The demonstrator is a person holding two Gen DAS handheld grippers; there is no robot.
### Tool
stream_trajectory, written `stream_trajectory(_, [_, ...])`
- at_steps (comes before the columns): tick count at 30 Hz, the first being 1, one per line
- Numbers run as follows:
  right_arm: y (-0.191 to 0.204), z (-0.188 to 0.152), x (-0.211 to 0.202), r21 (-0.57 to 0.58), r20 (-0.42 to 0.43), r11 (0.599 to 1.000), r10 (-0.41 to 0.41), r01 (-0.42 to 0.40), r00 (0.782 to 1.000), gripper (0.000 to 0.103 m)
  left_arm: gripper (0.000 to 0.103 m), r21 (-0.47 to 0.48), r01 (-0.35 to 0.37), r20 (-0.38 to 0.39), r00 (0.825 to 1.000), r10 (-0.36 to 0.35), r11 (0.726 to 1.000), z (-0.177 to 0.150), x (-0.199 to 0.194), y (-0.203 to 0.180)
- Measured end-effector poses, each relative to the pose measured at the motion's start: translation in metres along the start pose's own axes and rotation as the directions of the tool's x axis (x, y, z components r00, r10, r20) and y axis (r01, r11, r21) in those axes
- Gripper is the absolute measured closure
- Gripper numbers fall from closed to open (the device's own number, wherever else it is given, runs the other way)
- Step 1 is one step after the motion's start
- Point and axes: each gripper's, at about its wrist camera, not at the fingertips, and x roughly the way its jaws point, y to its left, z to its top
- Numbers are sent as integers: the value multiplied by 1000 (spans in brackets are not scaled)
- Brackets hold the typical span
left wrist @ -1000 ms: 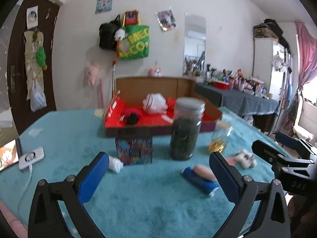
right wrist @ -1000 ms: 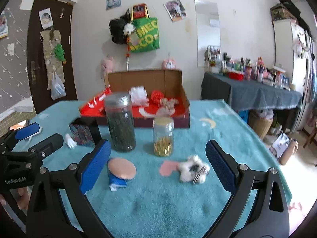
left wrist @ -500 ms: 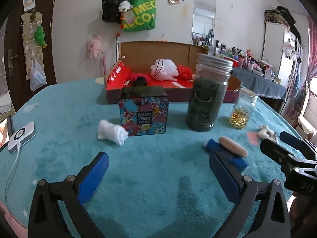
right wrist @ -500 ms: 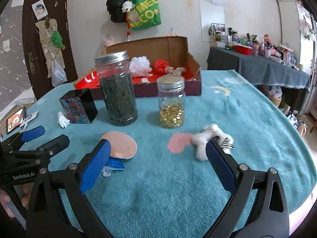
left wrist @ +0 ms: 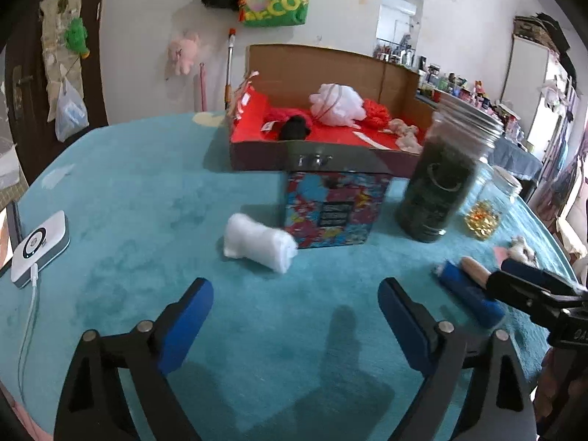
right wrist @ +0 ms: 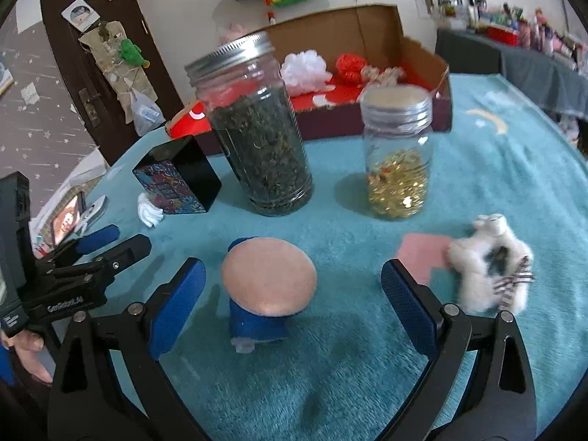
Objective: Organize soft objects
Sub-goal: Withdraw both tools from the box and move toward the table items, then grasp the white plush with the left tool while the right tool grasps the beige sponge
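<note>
A rolled white cloth (left wrist: 259,240) lies on the teal table cover, just beyond my left gripper (left wrist: 296,312), whose jaws are closing with nothing between them. A blue soft piece with a pink round pad (right wrist: 268,281) sits between the fingers of my right gripper (right wrist: 292,294), which stands open and does not touch it. A white fluffy toy (right wrist: 490,270) with a pink heart lies at the right. The open cardboard box (left wrist: 330,70) with a red floor holds a white puff (left wrist: 336,104), red yarn and a black ball. My left gripper (right wrist: 110,239) also shows in the right wrist view.
A colourful tin box (left wrist: 336,211), a tall jar of dark leaves (right wrist: 253,136) and a small jar of gold beads (right wrist: 398,154) stand mid-table. A white device on a cable (left wrist: 40,244) lies at the left edge. A person's hand (right wrist: 27,349) holds the left gripper.
Both grippers moved forward and tilted down toward the table. The white cloth and the blue-and-pink piece now appear closer. The left jaws have narrowed a little.
</note>
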Motion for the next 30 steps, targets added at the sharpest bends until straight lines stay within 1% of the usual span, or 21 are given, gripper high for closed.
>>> stream_trajectory(2, [-2, 1, 3, 7, -10, 1000, 18, -18, 1000, 6, 11, -5, -6, -3, 1000, 6, 1000, 2, 3, 6])
stream_trajectory(3, [-2, 1, 3, 8, -13, 1000, 24, -24, 1000, 7, 13, -6, -7, -5, 1000, 7, 1000, 4, 4, 8])
stream_trajectory(4, [-3, 2, 4, 9, -17, 999, 31, -31, 999, 9, 16, -8, -3, -8, 1000, 3, 1000, 6, 6, 10])
stream_trajectory(6, [-3, 3, 5, 14, -25, 999, 52, -52, 998, 17, 18, -6, 12, -17, 1000, -12, 1000, 10, 10, 11])
stream_trajectory(8, [-4, 4, 6, 17, -32, 998, 63, -62, 998, 28, 24, 11, 21, -24, 1000, -21, 1000, 16, 15, 11])
stream_trajectory(9, [-4, 4, 7, 17, -35, 997, 72, -71, 997, 33, 34, 17, 20, -24, 1000, -20, 1000, 18, 17, 10])
stream_trajectory(10, [-5, 4, 7, 18, -36, 997, 82, -82, 996, 47, 47, 20, 22, -26, 999, -22, 1000, 20, 19, 11])
stream_trajectory(11, [-5, 4, 8, 19, -40, 995, 103, -102, 994, 55, 56, 19, 34, -33, 999, -33, 999, 21, 22, 12])
stream_trajectory(12, [-6, 4, 9, 25, -48, 992, 125, -124, 991, 56, 79, 13, 45, -42, 998, -44, 999, 21, 25, 13])
stream_trajectory(13, [-7, 3, 10, 29, -47, 990, 137, -136, 989, 62, 82, 5, 55, -51, 997, -55, 998, 21, 27, 14])
stream_trajectory(14, [-8, 2, 8, 30, -38, 989, 143, -142, 989, 72, 82, -4, 61, -43, 997, -61, 998, 19, 25, 16])
stream_trajectory(17, [-14, 2, 6, 67, -31, 980, 188, -186, 982, 78, 84, -3, 65, -13, 998, -65, 998, 15, 15, 17])
stream_trajectory(20, [-17, 2, 0, 65, -13, 980, 192, -190, 981, 79, 85, -10, 99, 7, 995, -99, 995, 10, -3, 14])
stream_trajectory(22, [-16, 3, -6, 56, 5, 981, 187, -187, 982, 79, 85, 22, 133, 19, 991, -133, 991, 6, -16, 2])
stream_trajectory(23, [-14, 4, -10, 36, 14, 986, 165, -165, 986, 79, 85, 38, 149, 20, 989, -149, 988, 5, -20, -4])
stream_trajectory(26, [-8, 7, -20, -6, 46, 992, 129, -129, 991, 79, 85, 98, 231, 9, 972, -233, 968, 2, -24, -30])
stream_trajectory(29, [-3, 9, -26, -40, 72, 995, 96, -93, 993, 79, 85, 134, 272, -9, 962, -274, 953, 0, -19, -50])
stream_trajectory(30, [-1, 9, -28, -50, 80, 996, 84, -80, 993, 79, 85, 142, 296, -19, 955, -297, 945, -1, -17, -57])
